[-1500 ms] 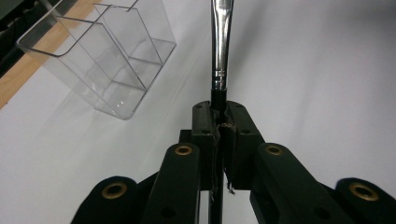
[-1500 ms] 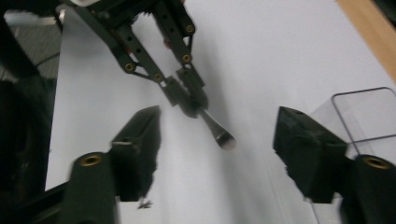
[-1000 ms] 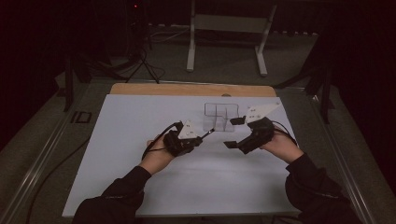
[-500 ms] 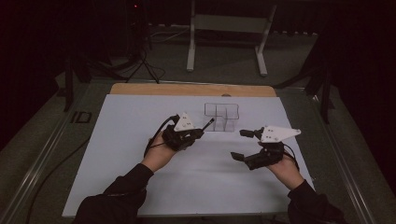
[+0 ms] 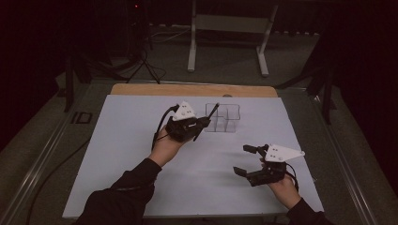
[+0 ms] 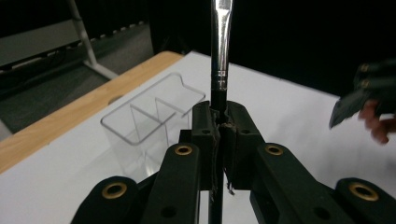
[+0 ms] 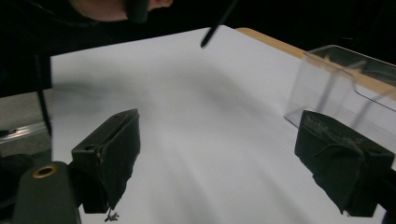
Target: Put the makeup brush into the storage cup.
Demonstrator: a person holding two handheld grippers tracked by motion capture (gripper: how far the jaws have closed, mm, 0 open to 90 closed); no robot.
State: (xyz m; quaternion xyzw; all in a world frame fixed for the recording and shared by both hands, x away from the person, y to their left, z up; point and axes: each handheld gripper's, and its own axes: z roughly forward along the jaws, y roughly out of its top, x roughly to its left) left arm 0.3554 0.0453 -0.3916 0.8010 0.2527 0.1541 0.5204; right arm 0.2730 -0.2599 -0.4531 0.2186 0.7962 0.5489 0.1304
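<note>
Beside the clear plastic organizer (image 5: 223, 117) that stands toward the far end of the white tabletop (image 5: 122, 154), the left tongs (image 5: 202, 123) are clamped on a slim brush (image 5: 209, 117) with a dark handle and a silver metal collar, the jaws pressed together on the handle just below that collar. In the high view the brush slants up from the tongs so that its upper end shows against the near left corner of the organizer; the left hand (image 5: 165, 146) carries the tool above the sheet, just to the left of the box. In the left gripper view the brush (image 6: 220, 46) rises straight out of the closed tongs (image 6: 220, 122), and the organizer (image 6: 152, 119), with its thin inner dividers, sits behind and to the left, empty as far as can be seen. The right tongs (image 5: 245, 160) are well apart from the organizer, nearer the person and off to its right, held by the right hand (image 5: 284, 186) low over the sheet; their jaws stand wide apart with nothing between them. In the right gripper view the two black pads (image 7: 112, 154) frame bare white tabletop, the organizer (image 7: 341, 84) appears at the right edge, and the dark lower end of the brush (image 7: 215, 25) hangs in at the top. A strip of bare wood (image 5: 192, 90) borders the tabletop beyond the organizer.
</note>
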